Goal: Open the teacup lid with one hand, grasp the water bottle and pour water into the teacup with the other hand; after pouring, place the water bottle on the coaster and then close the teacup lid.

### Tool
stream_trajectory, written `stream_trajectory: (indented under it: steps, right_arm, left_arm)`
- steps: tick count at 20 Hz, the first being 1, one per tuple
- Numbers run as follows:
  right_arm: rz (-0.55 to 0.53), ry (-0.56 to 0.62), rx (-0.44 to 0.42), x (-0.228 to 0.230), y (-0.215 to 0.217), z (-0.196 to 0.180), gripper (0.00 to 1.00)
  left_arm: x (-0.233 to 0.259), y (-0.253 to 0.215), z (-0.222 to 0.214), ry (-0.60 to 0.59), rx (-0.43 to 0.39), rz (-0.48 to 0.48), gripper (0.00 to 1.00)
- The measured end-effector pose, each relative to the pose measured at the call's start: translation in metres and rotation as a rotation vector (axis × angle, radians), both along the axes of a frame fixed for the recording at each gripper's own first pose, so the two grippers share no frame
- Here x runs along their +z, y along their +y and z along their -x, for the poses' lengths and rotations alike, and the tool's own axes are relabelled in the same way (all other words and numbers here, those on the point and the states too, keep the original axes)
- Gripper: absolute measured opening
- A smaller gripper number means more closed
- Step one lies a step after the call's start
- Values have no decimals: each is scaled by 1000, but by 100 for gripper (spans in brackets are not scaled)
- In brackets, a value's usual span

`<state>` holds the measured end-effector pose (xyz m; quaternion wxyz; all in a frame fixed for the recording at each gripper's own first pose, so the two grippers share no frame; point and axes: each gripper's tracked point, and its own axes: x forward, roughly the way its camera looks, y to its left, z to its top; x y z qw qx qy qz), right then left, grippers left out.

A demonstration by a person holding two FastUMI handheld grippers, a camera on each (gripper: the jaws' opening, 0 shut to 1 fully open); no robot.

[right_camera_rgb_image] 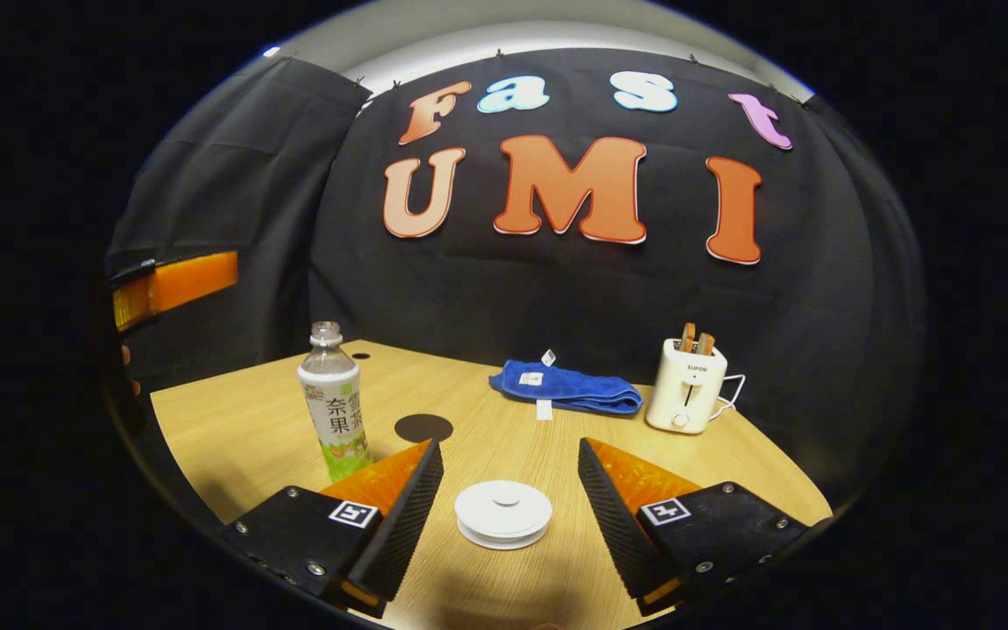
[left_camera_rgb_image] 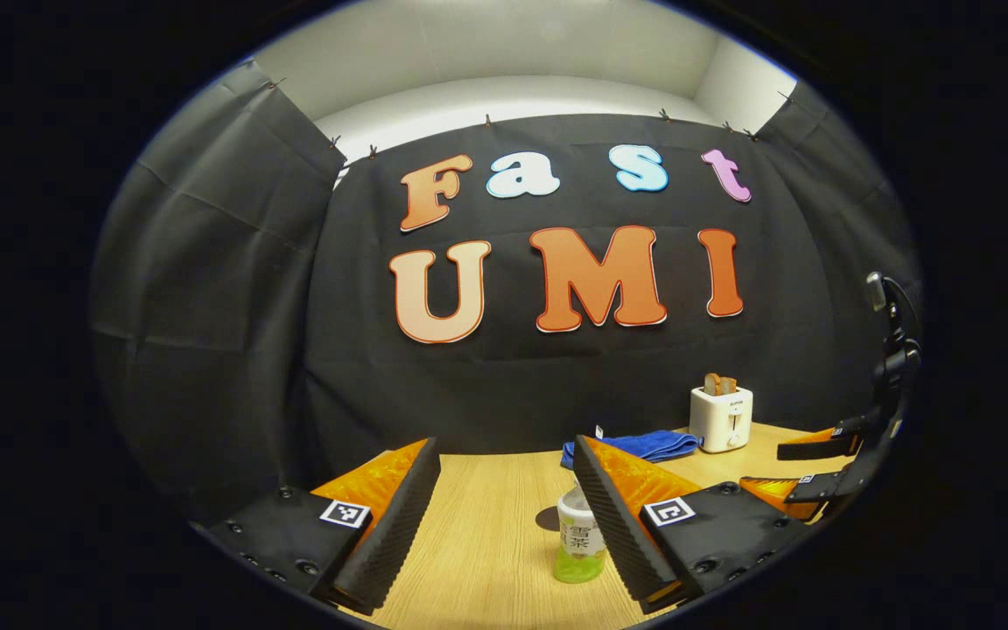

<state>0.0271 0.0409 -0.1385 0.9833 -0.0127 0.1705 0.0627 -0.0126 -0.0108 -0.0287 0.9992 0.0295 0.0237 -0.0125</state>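
— Where do we stand with the water bottle point(right_camera_rgb_image: 333, 401)?

— It is upright on the table point(right_camera_rgb_image: 233, 429), uncapped; our left gripper point(left_camera_rgb_image: 504, 516) is spread wide, fingers apart, the bottle just inside its right finger, not pressed.

— And the teacup point(right_camera_rgb_image: 504, 514)?

— Lid on, right of the bottle, between the parted fingers of our right gripper point(right_camera_rgb_image: 508, 503), untouched; the dark coaster point(right_camera_rgb_image: 423, 427) lies just behind the bottle; the blue cloth point(right_camera_rgb_image: 567, 389) and toaster point(right_camera_rgb_image: 686, 385) sit farther right.

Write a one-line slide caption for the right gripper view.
Open right gripper poised over the lidded white teacup, with the water bottle and dark coaster behind on the wooden table.
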Motion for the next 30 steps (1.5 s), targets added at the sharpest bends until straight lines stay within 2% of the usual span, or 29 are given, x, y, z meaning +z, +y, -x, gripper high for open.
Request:
stream_trajectory:
  steps: [4, 5, 6, 11, 12, 13, 14, 15, 17, 18, 20, 21, 23, 25, 27, 28, 30]
  right_arm:
    - [2, 88, 7, -36, 3, -11, 85]
    - [1, 104, 10, -42, 3, -13, 80]
    - [-5, 105, 6, -46, 3, -18, 77]
    - [6, 142, 10, -62, 6, -28, 53]
    - [12, 146, 12, -64, 6, -29, 51]
    - [17, 150, 12, -65, 6, -29, 43]
    - [23, 162, 13, -69, 6, -30, 45]
    - [27, 171, 12, -72, 5, -29, 40]
    - [19, 178, 19, -73, 7, -29, 33]
    - [17, 181, 20, -73, 8, -28, 34]
    - [17, 179, 29, -73, 9, -29, 29]
    - [17, 175, 32, -72, 9, -29, 27]
    - [7, 172, 35, -73, 10, -28, 24]
    - [-23, 166, 42, -72, 10, -28, 22]
    - [-47, 150, 50, -67, 11, -28, 22]
    - [-49, 133, 53, -61, 10, -28, 22]
    - [-56, 101, 54, -50, 8, -27, 22]
  left_arm:
    - [-8, -2, 2, 10, -2, -16, 98]
    - [-9, -2, 2, 15, -4, -23, 96]
    - [-11, -3, 1, 18, -5, -28, 98]
    - [-21, -13, -3, 36, -22, -50, 98]
    - [-23, -14, -4, 40, -24, -53, 98]
    - [-25, -15, -5, 44, -25, -55, 96]
    - [-28, -17, -6, 49, -29, -54, 96]
    - [-30, -19, -6, 54, -32, -54, 99]
    - [-35, -20, -8, 64, -35, -51, 99]
    - [-37, -20, -9, 68, -35, -50, 96]
    - [-42, -22, -10, 80, -38, -48, 100]
    - [-44, -22, -9, 84, -39, -46, 96]
    - [-47, -24, -9, 90, -45, -39, 96]
    - [-54, -29, -11, 104, -56, -27, 100]
    - [-62, -34, -10, 122, -69, -15, 96]
    - [-65, -36, -9, 129, -73, -14, 100]
    - [-70, -42, -11, 135, -89, -11, 100]
